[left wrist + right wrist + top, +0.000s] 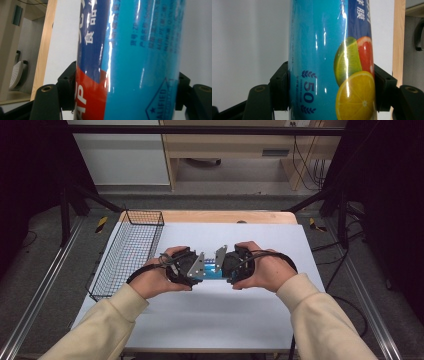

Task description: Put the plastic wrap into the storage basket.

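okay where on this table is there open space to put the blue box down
The white mat is bare in front of the hands and behind them, up to the wooden table edge. The right side is bare too. The wire basket crowds the left, and both tools hold the blue box mid-table.

Dim dark surroundings; glare streaks on glossy roll (140, 50); close-ups soft.

A glossy turquoise roll (212, 271) with a blue-and-red panel (91, 50) and citrus pictures (354, 82) lies crosswise mid-desk (210, 320), each end clamped between black jaws.
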Tool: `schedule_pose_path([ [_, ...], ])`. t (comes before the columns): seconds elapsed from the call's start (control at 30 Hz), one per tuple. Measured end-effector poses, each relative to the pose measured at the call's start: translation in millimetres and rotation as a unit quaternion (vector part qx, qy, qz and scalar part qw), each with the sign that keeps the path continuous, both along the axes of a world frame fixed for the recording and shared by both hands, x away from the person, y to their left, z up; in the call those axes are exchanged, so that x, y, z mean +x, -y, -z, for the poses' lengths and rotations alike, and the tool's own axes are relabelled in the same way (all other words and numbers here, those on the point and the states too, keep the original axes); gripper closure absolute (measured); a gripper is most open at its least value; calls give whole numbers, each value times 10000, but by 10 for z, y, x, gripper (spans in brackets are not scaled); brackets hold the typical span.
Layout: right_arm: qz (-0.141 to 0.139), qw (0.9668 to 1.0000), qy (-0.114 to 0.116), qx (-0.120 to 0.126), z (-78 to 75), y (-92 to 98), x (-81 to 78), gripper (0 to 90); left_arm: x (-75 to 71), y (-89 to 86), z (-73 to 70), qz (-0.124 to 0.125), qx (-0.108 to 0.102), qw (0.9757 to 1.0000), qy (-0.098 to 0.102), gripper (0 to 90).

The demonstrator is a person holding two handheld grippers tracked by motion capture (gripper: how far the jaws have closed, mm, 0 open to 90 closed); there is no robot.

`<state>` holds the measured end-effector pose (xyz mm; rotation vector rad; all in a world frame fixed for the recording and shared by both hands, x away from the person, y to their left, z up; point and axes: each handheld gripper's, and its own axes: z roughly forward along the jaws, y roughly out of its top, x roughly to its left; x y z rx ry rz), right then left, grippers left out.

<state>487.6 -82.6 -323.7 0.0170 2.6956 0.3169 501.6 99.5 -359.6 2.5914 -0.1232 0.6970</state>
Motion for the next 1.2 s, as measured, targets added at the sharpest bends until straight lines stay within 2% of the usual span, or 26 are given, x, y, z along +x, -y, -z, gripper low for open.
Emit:
schedule_pose_path([
  [0.03, 8, 10000, 26, 1, -6, 3, -3, 322, 4, 7, 7, -21, -57, 10000, -26, 274],
  [0.17, 3, 10000, 57, 3, -12, 8, -1, 323, 34, 19, -4, -67, -22, 9999, -79, 264],
  [0.3, -15, 10000, 52, -3, -4, 4, -4, 323, 32, 34, 1, -26, 110, 9997, -206, 299],
  [0.57, -90, 9999, -42, 57, 8, 21, -22, 320, -37, 0, -23, 7, 156, 9998, -126, 308],
  [0.6, -86, 9999, -8, 51, 10, 18, -27, 320, -51, -6, -14, -11, 85, 9999, -116, 308],
  [0.77, -142, 9998, 101, 19, 34, -15, -43, 313, -76, -42, -7, -51, 48, 10000, -61, 309],
  [0.8, -185, 9997, 182, 7, 37, -18, -47, 288, -77, -49, -5, -67, 10, 10000, -50, 309],
  [0.83, -178, 9996, 219, -15, 41, -19, -59, 220, -78, -61, -2, -75, -8, 10000, -53, 309],
  [0.87, -178, 9996, 219, -15, 41, -19, -59, 220, -77, -73, -3, -69, -6, 10000, -54, 309],
  [0.9, -144, 9995, 289, -76, 44, 5, -49, 141, -77, -87, -10, -66, 8, 10000, 2, 309],
  [0.93, -144, 9995, 289, -76, 44, 5, -49, 141, -76, -99, -11, -101, 9, 9999, -22, 309],
  [0.97, -89, 9990, 437, -102, 36, 64, -51, 98, -73, -115, -13, -101, 21, 9999, -11, 309],
  [1.03, -3, 9988, 487, -104, 27, 108, -44, 70, -72, -157, -13, -127, 66, 9999, 3, 309],
  [1.2, 255, 9980, 575, -7, 4, 429, -31, 67, -72, -299, -14, -258, 79, 9996, 10, 310],
])
